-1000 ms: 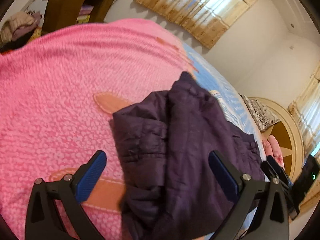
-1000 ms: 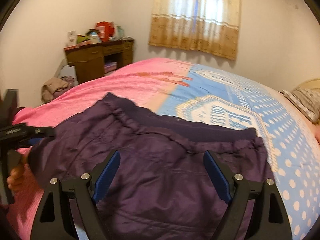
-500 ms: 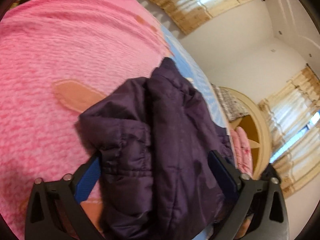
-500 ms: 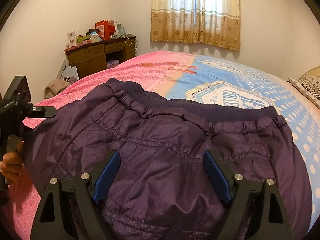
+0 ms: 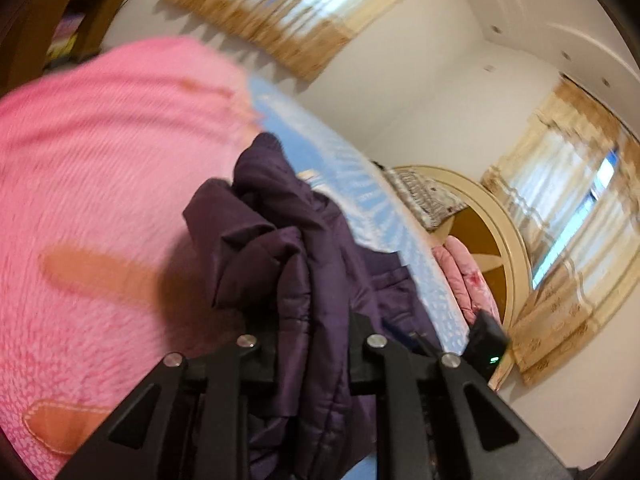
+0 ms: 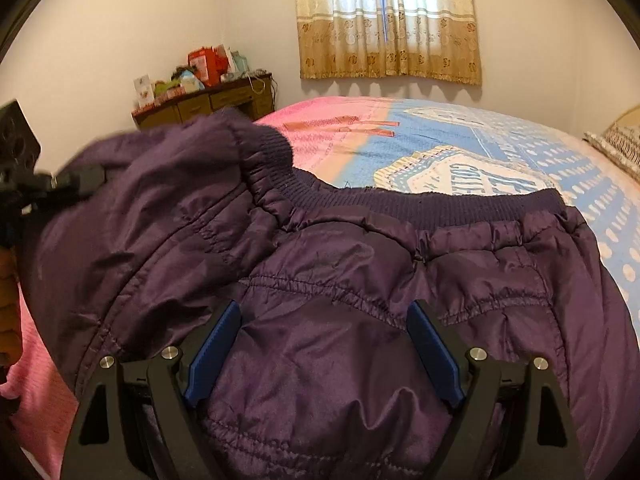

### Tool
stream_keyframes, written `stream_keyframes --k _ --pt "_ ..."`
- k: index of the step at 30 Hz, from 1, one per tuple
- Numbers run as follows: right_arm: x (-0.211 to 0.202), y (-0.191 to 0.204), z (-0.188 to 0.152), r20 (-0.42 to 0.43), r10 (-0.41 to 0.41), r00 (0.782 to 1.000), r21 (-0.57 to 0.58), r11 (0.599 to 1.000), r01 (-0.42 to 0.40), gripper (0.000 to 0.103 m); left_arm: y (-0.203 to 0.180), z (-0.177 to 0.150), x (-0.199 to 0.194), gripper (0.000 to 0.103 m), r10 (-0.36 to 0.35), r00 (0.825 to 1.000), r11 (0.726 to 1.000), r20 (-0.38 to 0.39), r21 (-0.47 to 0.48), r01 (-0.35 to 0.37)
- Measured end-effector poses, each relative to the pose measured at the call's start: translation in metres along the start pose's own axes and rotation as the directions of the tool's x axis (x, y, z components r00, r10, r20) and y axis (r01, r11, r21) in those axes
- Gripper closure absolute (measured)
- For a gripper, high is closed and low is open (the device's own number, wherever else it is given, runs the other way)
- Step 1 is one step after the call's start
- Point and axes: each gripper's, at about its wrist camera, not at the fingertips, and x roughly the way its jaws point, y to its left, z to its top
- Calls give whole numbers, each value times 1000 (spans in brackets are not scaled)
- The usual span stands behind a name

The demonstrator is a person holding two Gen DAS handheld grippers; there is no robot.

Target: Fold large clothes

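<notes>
Now we see the left gripper (image 5: pixel 312 344) pinching a bunched fold of the purple jacket (image 6: pixel 360 280), which lies on the bed (image 6: pixel 500 152). Left of the bed stands a cluttered wooden desk (image 6: pixel 208 100); behind the bed hangs a curtain (image 6: pixel 388 20). Our right gripper (image 6: pixel 324 352) is spread over the jacket.

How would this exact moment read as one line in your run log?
left tongs: shut on quilted purple jacket | right tongs: open above it | jacket: side lifted, on pink-and-blue bedspread

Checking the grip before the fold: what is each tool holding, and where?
Left tool: clamped on a bunched fold of the purple jacket. Right tool: open, holding nothing.
</notes>
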Motion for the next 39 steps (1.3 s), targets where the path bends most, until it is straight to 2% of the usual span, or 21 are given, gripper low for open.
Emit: stream_keyframes --k 4,5,7,8,11,13,15,16,19,21,23,24,25,26,28,30,31,33,35,38,39 --pt "-31 -30 3 85 45 995 106 993 -54 17 -65 9 11 83 8 1000 981 14 196 -11" --pt "-44 -46 5 116 50 992 155 986 -68 17 -81 8 17 83 20 1000 968 12 248 -22" --pt "-59 -73 8 155 50 987 237 968 -87 17 -121 1 36 83 56 998 922 6 385 -54" --pt "-68 -91 10 170 48 984 290 952 -96 17 -140 -5 49 82 84 996 889 8 451 -79" --pt "-81 -136 29 168 116 979 398 900 -175 16 -180 -32 89 81 186 982 733 21 663 -153" --pt "-77 -148 53 118 239 964 411 872 -267 5 -198 -57 116 80 234 972 621 29 765 -173" --pt "-61 -153 78 38 423 905 457 798 -393 4 -209 -74 131 78 272 961 534 54 822 -197" --pt "-53 -150 91 -8 464 886 467 785 -407 4 -211 -82 135 77 284 956 496 74 842 -212" --pt "-22 -125 117 -177 505 845 423 814 -399 4 -215 -94 141 76 321 939 411 124 875 -256" --pt "-1 -105 125 -299 452 840 360 869 -339 4 -215 -95 141 76 329 934 398 143 876 -274" --pt "11 -97 127 -344 434 832 353 881 -314 4 -212 -92 140 75 334 928 400 164 867 -296" --pt "15 -94 127 -359 440 823 357 880 -315 16 -211 -90 139 73 333 928 408 169 862 -303" --pt "17 -94 128 -375 425 824 344 889 -302 38 -211 -88 138 71 334 926 416 174 855 -310" --pt "19 -93 128 -395 398 828 318 905 -283 70 -210 -85 136 67 337 923 426 184 845 -324" --pt "18 -100 125 -392 417 820 331 896 -297 74 -211 -80 128 60 335 925 458 182 826 -328" --pt "11 -103 125 -387 389 836 298 911 -286 78 -216 -81 109 53 312 925 463 217 815 -347" --pt "7 -104 125 -382 380 842 289 915 -282 79 -218 -83 98 39 297 926 466 232 812 -352" --pt "1 -106 124 -371 369 852 270 921 -282 81 -226 -83 75 22 258 931 485 258 799 -356" --pt "-8 -107 125 -362 357 861 238 928 -285 82 -227 -79 47 19 229 933 508 277 783 -358" --pt "-29 -113 127 -339 355 872 210 931 -297 84 -208 -48 12 8 226 919 605 324 692 -393" --pt "-37 -117 127 -334 354 874 201 932 -300 84 -198 -32 4 2 243 894 634 376 636 -440"
